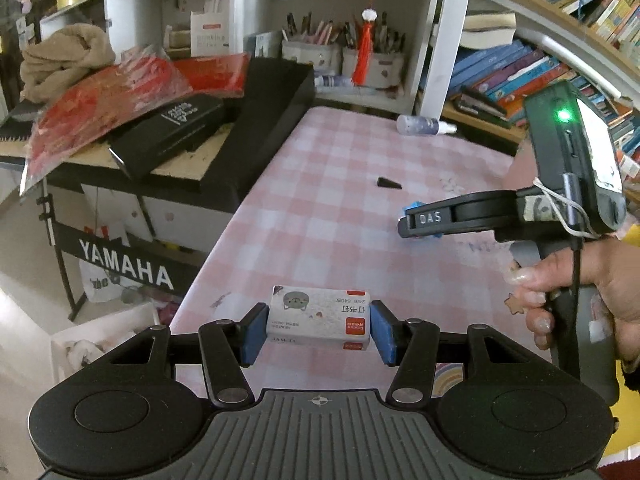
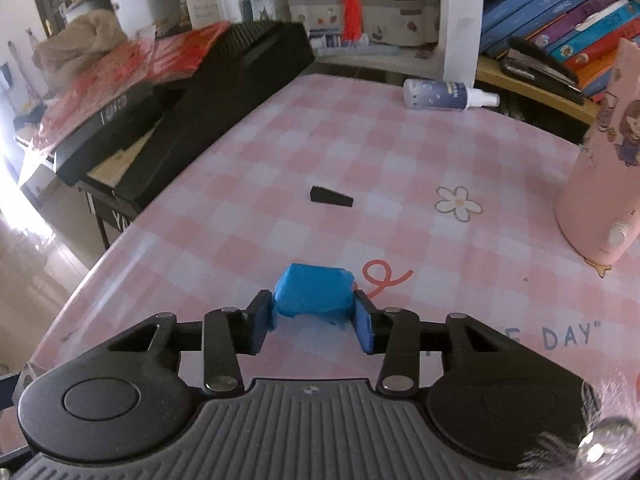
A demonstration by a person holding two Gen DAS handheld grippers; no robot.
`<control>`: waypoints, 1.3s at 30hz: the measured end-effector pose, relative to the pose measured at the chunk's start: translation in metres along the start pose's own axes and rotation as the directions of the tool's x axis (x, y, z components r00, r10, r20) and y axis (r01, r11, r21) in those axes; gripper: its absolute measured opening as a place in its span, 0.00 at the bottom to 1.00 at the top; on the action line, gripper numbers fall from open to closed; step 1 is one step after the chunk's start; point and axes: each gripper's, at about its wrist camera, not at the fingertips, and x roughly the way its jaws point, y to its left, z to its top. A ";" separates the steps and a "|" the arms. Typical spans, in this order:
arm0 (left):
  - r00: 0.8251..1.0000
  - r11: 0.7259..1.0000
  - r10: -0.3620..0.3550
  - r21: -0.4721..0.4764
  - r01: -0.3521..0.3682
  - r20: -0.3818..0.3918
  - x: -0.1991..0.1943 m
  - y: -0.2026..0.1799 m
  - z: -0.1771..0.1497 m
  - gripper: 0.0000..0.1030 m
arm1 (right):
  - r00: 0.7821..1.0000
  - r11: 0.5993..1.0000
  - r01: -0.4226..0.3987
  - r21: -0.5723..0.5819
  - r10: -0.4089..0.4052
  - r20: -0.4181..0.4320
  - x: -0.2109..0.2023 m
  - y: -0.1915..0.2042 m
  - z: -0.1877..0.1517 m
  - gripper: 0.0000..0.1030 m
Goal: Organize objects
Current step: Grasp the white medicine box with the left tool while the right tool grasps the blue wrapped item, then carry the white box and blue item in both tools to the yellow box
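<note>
The left claw grips a staple box by its short ends, above the near edge of the checked desk. Beyond the box, the right claw pinches a blue block, probably for sorting.

My left camera sits just behind my left gripper, close above the near edge of the table, tilted down toward the shelf at the back. My right camera looks the same way over my right gripper, further right. The 2 views share the table, wedge, bottle and shelf; the left also sees my right gripper side-on.
</note>
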 end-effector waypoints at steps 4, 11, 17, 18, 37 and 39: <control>0.999 1.000 -0.020 -0.001 0.020 0.029 -0.011 0.000 0.001 0.51 | 0.999 1.000 0.000 0.004 -0.001 0.051 -0.025 -0.001 -0.002 0.38; 0.995 0.998 -0.069 0.003 0.069 0.074 -0.037 0.000 -0.005 0.51 | 0.992 1.000 -0.007 0.005 0.006 0.127 -0.082 0.003 -0.018 0.38; 0.988 0.995 -0.102 0.016 0.100 0.112 -0.064 0.003 -0.015 0.51 | 0.985 1.000 -0.012 -0.001 0.012 0.173 -0.134 0.008 -0.039 0.38; 0.987 0.994 -0.106 0.021 0.105 0.117 -0.067 0.004 -0.016 0.51 | 0.984 1.000 -0.013 -0.006 0.013 0.177 -0.141 0.009 -0.042 0.38; 0.968 0.968 -0.222 0.145 0.204 0.119 -0.130 0.003 -0.081 0.51 | 0.978 0.994 0.103 0.022 -0.106 0.179 -0.223 0.052 -0.151 0.38; 0.967 0.965 -0.231 0.149 0.214 0.106 -0.138 0.004 -0.091 0.51 | 0.979 0.993 0.109 0.034 -0.113 0.170 -0.231 0.056 -0.164 0.38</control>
